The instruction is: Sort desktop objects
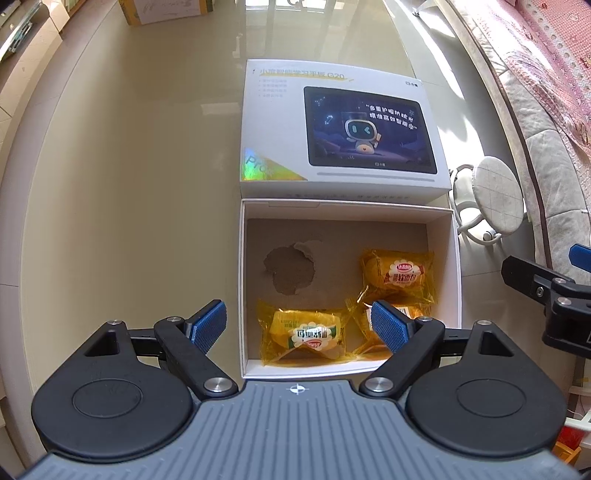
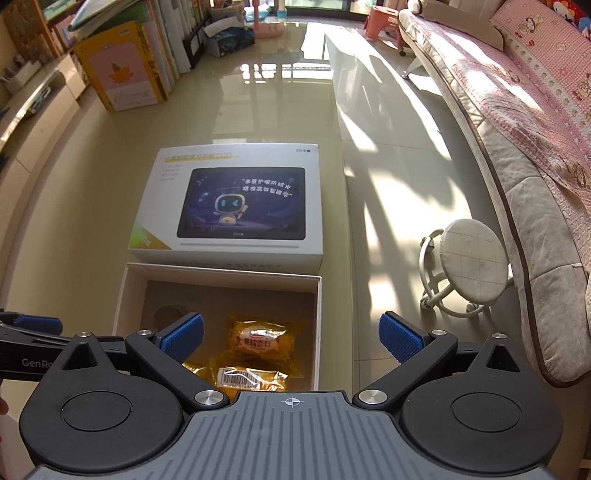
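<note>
Left wrist view: left claw [image 1: 297, 325] and right claw [image 2: 291, 338] spread apart, empty, above box [image 1: 456, 258] holding three bread packets [image 1: 304, 334]. Next, likely: fit lid [image 1: 280, 147].

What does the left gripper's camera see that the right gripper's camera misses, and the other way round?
Only the left view shows the torn patch in the open box's lining clearly, and a whole third snack pack at the near left. Only the right view shows the bookshelf, the pink stool and the barcode on one pack. Both show the open box, the printed lid behind it, the round stool and the sofa.
</note>
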